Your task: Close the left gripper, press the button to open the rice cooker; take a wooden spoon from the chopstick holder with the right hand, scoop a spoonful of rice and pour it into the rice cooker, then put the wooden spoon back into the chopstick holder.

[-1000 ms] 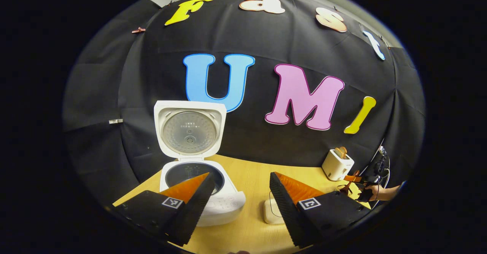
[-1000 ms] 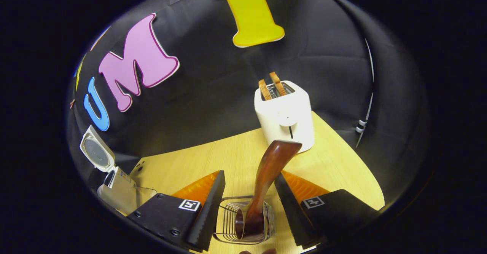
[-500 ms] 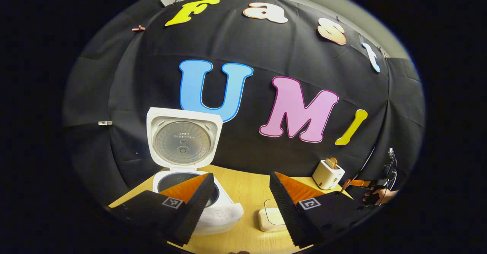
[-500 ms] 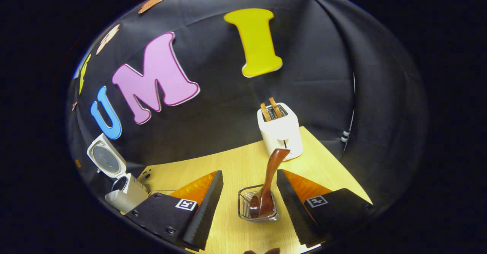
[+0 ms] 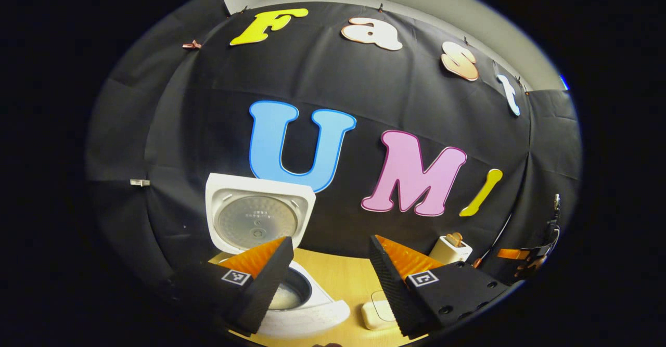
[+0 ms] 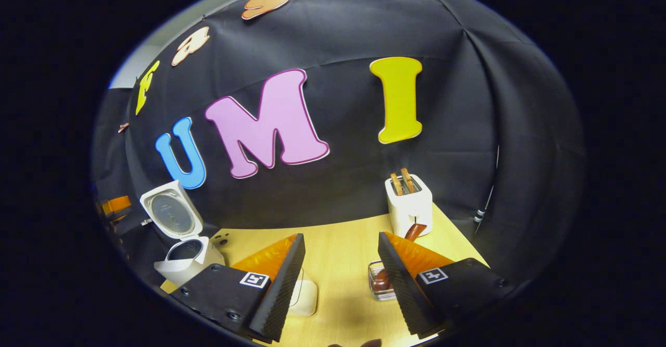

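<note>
Wooden table across the lower part of the right gripper view, pale and bare between the appliances; in the left gripper view a strip of the same table at 6 o'clock.

Rice cooker at 7 o'clock in the left gripper view, lid swung up and standing open above the pot, inner pot partly hidden behind the left finger. Same rice cooker at 8 o'clock in the right gripper view, far off at the table's left end, lid raised.

Toaster at 4 o'clock in the right gripper view, upright near the back edge of the table, two slices of toast poking out of the slots. Small in the left gripper view, toaster at 4 o'clock.

Left gripper at 6 o'clock of its own view, jaws spread wide, nothing between them. Right gripper likewise spread, holding nothing, above the table.

Small white box at 6 o'clock in the right gripper view, just beside the left finger; also white box at 5 o'clock in the left gripper view.

Chopstick holder, a wire basket, at 5 o'clock in the right gripper view, partly behind the right finger, in front of the toaster.

Wooden spoon standing in that holder, handle leaning up toward the toaster, apart from both fingers.
</note>
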Available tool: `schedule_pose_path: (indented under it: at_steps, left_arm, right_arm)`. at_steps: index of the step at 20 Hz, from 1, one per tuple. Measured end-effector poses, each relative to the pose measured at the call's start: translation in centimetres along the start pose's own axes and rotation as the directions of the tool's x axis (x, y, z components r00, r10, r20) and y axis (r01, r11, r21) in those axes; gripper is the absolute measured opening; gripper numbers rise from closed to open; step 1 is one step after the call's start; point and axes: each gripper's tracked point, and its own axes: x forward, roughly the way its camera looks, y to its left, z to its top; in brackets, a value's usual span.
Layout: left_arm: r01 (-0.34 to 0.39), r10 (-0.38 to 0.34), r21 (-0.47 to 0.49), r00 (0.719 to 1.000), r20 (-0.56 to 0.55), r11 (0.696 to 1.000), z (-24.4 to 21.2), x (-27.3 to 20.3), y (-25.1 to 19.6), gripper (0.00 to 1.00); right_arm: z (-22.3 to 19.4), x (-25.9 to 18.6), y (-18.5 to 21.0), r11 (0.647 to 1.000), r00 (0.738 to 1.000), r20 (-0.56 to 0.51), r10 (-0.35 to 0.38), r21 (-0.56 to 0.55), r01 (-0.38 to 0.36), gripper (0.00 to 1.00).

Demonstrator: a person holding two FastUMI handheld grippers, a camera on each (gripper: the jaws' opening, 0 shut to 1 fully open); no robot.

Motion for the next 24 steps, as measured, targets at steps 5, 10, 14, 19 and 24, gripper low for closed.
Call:
schedule_pose_path:
  at_steps: [5, 10, 14, 19, 24]
  left_arm:
    - [-0.063, 0.056, 0.087, 0.995, 0.077, 0.994, 5.2, 4.4, 3.7, 0.94]
    - [-0.182, 0.163, 0.149, 0.977, 0.135, 0.972, 9.7, 11.3, 8.5, 0.95]
    - [-0.218, 0.205, 0.158, 0.974, 0.093, 0.963, 9.4, 16.2, 10.8, 0.95]
    - [-0.271, 0.271, 0.204, 0.962, 0.03, 0.941, 7.7, 19.5, 13.5, 0.95]
    - [-0.279, 0.301, 0.224, 0.951, -0.069, 0.934, 4.3, 20.7, 14.6, 0.95]
  right_arm:
    - [-0.8, -1.8, 1.2, 0.999, 1.0, -0.02, 0.006, -0.048, -0.007, 0.88]
    - [-1.1, -3.7, 1.0, 0.996, 1.0, -0.021, -0.022, -0.092, 0.02, 0.88]
    - [-0.7, -5.1, 0.1, 0.995, 0.999, -0.008, -0.053, -0.091, 0.052, 0.88]
    - [-0.9, -6.1, -1.0, 0.992, 0.996, -0.008, -0.084, -0.098, 0.082, 0.88]
    - [-1.3, -6.7, -1.9, 0.99, 0.994, -0.011, -0.11, -0.093, 0.108, 0.88]
